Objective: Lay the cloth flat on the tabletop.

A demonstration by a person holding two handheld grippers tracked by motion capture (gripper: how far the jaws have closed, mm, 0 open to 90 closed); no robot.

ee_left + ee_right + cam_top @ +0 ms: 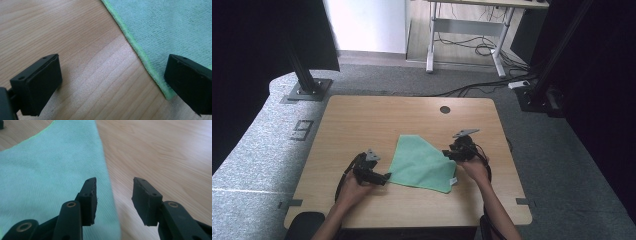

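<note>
A green microfibre cloth [422,164] lies folded flat on the wooden table [362,120], with a small white tag at its near right corner. My left gripper [384,177] sits at the cloth's near left corner, jaws wide open, and the cloth's hem [140,53] runs between them in the left gripper view. My right gripper [447,153] hovers at the cloth's right edge, its jaws open with nothing between them. In the right gripper view the cloth [50,177] fills the left side and its edge passes under the left finger [88,200].
A round cable hole [445,109] is in the table near its far edge. Black frame posts stand on the grey carpet at the far left [304,75] and far right. A white desk frame with cables [462,40] is behind the table.
</note>
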